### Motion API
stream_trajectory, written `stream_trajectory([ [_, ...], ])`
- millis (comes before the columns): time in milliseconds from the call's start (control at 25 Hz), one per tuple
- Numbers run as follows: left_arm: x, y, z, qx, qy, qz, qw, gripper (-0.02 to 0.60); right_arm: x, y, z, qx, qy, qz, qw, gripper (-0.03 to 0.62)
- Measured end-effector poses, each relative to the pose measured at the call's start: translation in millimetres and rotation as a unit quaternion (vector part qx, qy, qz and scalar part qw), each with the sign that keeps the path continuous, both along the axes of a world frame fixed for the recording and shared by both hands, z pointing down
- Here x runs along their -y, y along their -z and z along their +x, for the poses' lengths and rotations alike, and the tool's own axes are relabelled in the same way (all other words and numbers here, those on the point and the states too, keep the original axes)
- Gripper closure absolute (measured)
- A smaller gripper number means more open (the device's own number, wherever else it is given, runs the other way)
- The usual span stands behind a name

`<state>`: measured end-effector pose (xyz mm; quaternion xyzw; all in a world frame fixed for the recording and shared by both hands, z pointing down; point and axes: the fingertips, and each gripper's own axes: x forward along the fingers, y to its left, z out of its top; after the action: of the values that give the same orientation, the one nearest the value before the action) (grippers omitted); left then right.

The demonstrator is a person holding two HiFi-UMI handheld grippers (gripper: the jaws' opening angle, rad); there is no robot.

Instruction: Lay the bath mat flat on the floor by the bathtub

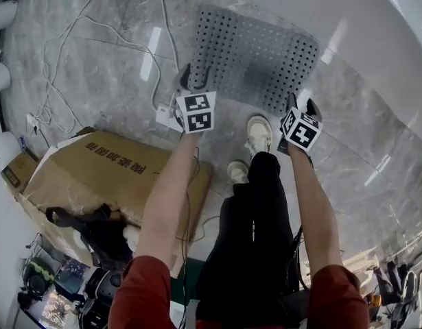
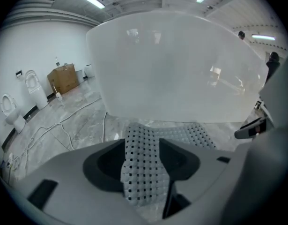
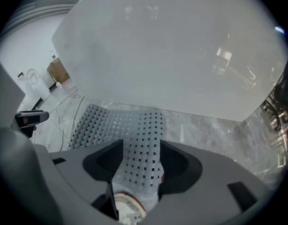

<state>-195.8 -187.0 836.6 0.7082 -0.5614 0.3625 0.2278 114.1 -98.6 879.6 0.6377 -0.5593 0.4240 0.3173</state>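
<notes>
The grey perforated bath mat [image 1: 255, 60] lies spread on the marble floor beside the white bathtub [image 1: 355, 26]. My left gripper [image 1: 197, 79] is at the mat's near left corner, my right gripper [image 1: 302, 105] at its near right corner. In the left gripper view the mat [image 2: 141, 172] corner rises between the widely spread jaws of the left gripper [image 2: 141, 161], with the bathtub [image 2: 176, 69] straight ahead. In the right gripper view the mat [image 3: 129, 125] corner likewise sits between the wide jaws of the right gripper [image 3: 140, 165], facing the bathtub [image 3: 172, 50].
The person's white shoes [image 1: 259, 132] stand just short of the mat's near edge; one shoe [image 3: 127, 207] shows under the right gripper. A flattened cardboard box [image 1: 108, 170] lies at the left. Cables [image 1: 94, 26] trail over the floor left of the mat. Toilets [image 2: 33, 86] stand far left.
</notes>
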Motion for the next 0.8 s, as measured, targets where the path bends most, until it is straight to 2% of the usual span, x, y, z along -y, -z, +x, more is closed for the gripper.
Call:
stream_trajectory([
  [240, -20, 103, 39, -0.029, -0.027, 0.026, 0.9989, 0.356, -4, 101, -4, 0.012, -0.021, 0.032, 0.999, 0.344],
  [480, -45, 215, 59, -0.074, 0.001, 0.050, 0.9960, 0.356, -17, 215, -13, 0.019, -0.028, 0.071, 0.997, 0.344],
  [640, -62, 291, 81, -0.090, -0.022, 0.072, 0.9931, 0.356, -24, 298, -15, 0.021, -0.032, 0.108, 0.993, 0.344],
  [800, -89, 376, 103, -0.122, -0.037, 0.096, 0.9872, 0.356, -44, 387, -14, 0.029, -0.045, 0.151, 0.987, 0.343],
])
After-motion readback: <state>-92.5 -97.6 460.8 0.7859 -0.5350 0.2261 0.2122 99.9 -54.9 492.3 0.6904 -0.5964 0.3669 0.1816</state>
